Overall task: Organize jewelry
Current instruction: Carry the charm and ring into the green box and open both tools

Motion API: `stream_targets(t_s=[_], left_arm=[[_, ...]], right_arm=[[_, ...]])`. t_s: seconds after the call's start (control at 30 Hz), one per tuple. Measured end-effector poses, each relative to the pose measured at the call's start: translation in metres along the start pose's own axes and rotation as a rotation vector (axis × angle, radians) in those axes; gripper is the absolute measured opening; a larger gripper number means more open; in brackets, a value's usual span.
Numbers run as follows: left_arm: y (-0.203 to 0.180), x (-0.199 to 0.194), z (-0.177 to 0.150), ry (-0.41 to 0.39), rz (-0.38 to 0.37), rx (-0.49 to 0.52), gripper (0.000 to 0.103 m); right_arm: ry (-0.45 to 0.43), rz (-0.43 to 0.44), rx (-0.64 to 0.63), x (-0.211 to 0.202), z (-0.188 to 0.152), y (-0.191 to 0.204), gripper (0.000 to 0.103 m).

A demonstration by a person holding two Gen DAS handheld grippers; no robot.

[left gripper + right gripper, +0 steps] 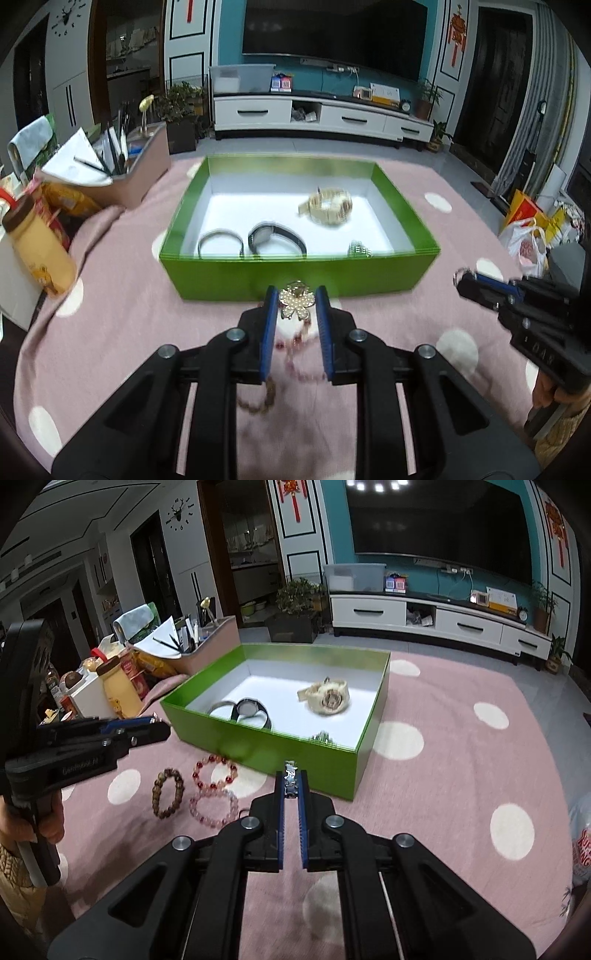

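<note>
The pearl flower brooch (296, 303) sat clamped between the blue pads of the left gripper (296, 295), held clear of the cloth just short of the green box (295, 275), evidently so it could be carried over the near wall. Its petals were studded with small pale beads on a gilt frame. The right gripper (291, 781) was closed tight on a narrow silver link piece (291, 775), which looked metallic and jointed and stood up between the pads; it too was poised before the near wall of the box.

Inside the box, on a white floor, lay a cream watch (327, 698) with a bulky round case, a dark-strapped watch (251, 710), a thin grey bangle (220, 242) and a small sparkly item (359, 248) by the near wall. The box appeared to be glossy card, rectangular and open-topped.

Three beaded bracelets, brown (168, 793), red (215, 773) and pale pink (214, 808), remained on the pink spotted cloth (461, 775), a soft napped fabric, not yet sorted.
</note>
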State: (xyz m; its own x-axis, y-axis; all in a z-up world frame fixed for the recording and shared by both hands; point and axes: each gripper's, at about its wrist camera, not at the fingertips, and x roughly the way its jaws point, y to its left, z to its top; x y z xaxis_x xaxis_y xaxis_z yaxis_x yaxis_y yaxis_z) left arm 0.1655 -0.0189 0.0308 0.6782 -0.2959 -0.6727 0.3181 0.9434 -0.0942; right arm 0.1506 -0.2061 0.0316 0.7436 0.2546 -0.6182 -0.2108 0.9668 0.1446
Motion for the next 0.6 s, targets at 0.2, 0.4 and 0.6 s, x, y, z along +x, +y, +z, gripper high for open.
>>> stream_targets(t_s=[0.2,0.4,0.6], left_arm=[[-0.002,0.011,0.037,-0.015,-0.037,-0.020,0.021],[-0.006,0.047,0.068,0.042,-0.087,-0.066,0.021],[-0.013,0.084,0.079,0.103,-0.079,-0.064,0.021]], right_arm=[[-0.024,-0.014,-0.007,0.008,0.022,-0.006,0.006],[-0.034,-0.012,0.005,0.023,0.040,-0.015,0.006],[-0.013,-0.008,0.032,0.043,0.052,-0.027,0.006]])
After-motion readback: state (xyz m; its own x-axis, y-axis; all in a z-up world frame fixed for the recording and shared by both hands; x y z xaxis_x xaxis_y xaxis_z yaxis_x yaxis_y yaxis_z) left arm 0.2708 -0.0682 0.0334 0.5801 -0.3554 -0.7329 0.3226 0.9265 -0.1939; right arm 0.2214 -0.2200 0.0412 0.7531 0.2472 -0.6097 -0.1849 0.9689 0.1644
